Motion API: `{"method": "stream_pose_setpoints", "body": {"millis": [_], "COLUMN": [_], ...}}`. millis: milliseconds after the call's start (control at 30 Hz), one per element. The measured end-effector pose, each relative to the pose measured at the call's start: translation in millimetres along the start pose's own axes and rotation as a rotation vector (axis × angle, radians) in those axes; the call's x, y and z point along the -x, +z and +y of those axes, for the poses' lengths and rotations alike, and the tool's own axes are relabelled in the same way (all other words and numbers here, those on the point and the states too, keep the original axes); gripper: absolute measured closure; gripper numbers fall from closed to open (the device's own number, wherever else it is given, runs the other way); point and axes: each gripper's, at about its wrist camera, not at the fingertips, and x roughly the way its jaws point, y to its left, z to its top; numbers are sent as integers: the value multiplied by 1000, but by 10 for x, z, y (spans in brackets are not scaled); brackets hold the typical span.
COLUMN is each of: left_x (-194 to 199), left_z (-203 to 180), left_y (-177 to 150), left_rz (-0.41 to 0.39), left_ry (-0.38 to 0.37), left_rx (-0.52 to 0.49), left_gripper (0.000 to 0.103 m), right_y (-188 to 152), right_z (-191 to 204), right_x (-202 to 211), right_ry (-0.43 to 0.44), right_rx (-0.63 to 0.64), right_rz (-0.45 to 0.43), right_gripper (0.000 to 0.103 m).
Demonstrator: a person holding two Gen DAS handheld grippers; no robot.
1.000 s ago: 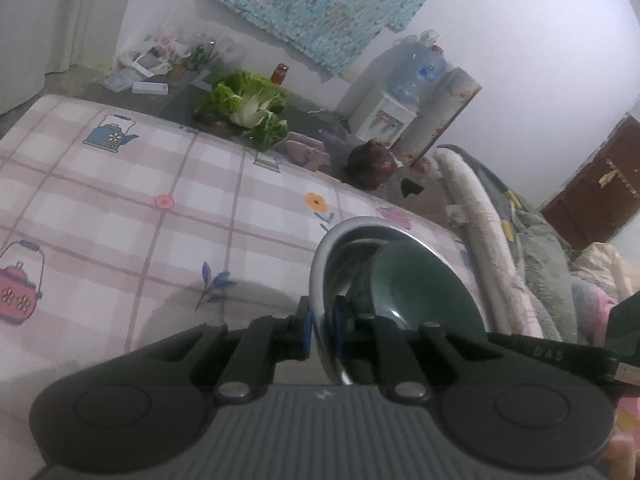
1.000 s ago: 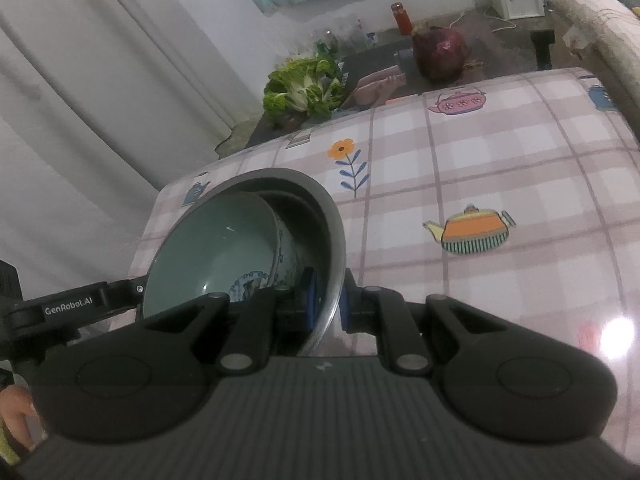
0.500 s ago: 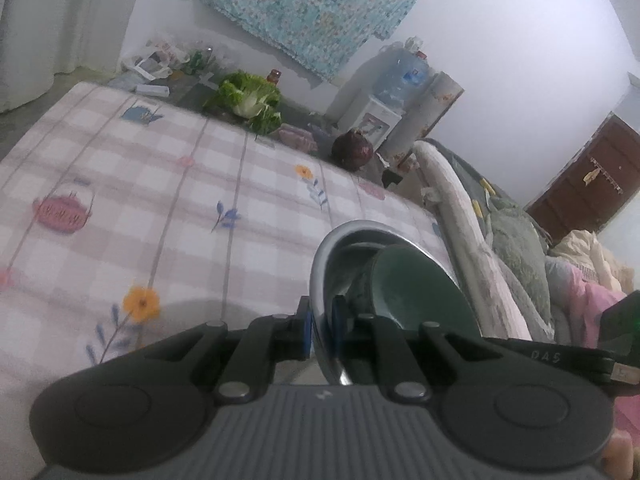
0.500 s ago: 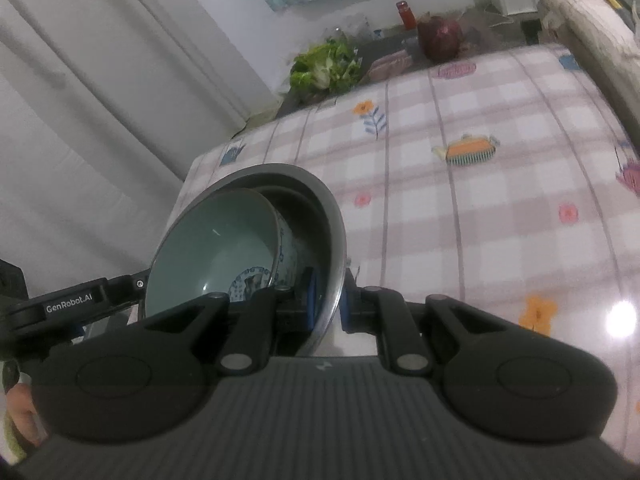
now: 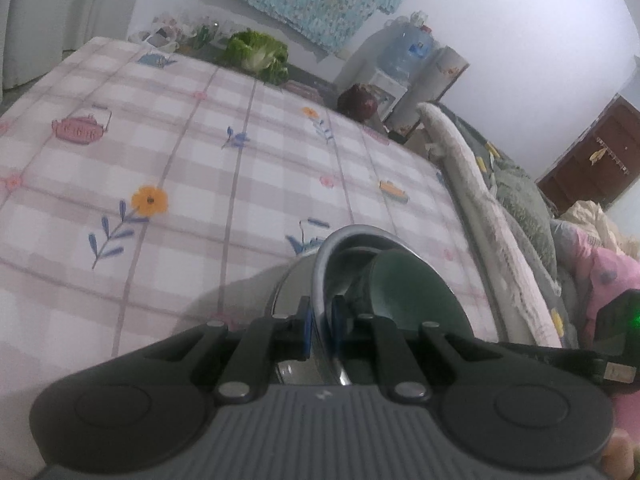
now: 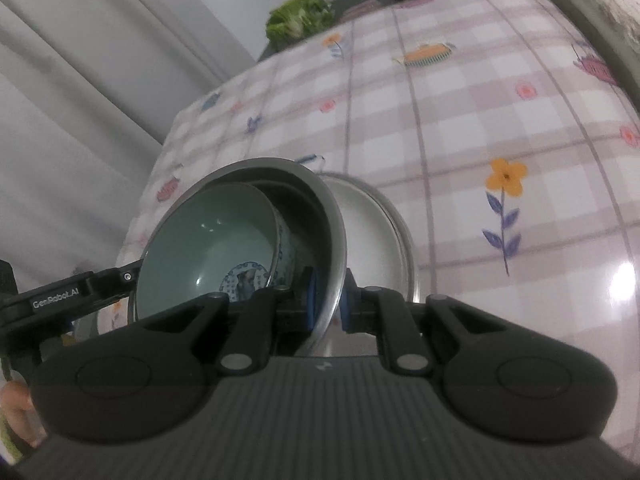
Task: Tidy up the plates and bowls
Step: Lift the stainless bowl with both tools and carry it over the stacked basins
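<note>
Left tongs (image 5: 320,328) and right tongs (image 6: 328,300) both pinching steel bowl (image 6: 332,216) rim, green bowl (image 6: 208,240) inside, over checked worktop (image 6: 480,120)

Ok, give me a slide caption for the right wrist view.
Right gripper clamps the rim of a steel bowl holding a green bowl, above a plate on the checked tablecloth.

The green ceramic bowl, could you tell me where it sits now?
It sits inside the steel bowl clamped by both grippers.

tablecloth (image 5: 200,168): pink plaid, teapot and flower prints
cabbage (image 5: 258,54): beyond the far edge
water dispenser (image 5: 404,60): against the wall
</note>
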Motion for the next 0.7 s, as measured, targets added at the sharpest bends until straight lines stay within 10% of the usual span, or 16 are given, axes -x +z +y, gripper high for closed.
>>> {"method": "stream_pose_setpoints", "body": {"millis": [700], "left_x": [-166], "left_z": [-37], "left_y": [-181], "left_rz": [-14], "left_ry": [73], "left_rx": [-69], "left_gripper": [85], "right_y": [-50], "right_z": [71], "right_x": [-142], "right_ry": [-134], "right_rx": [133], "right_rz": [-51], "right_gripper": [90]}}
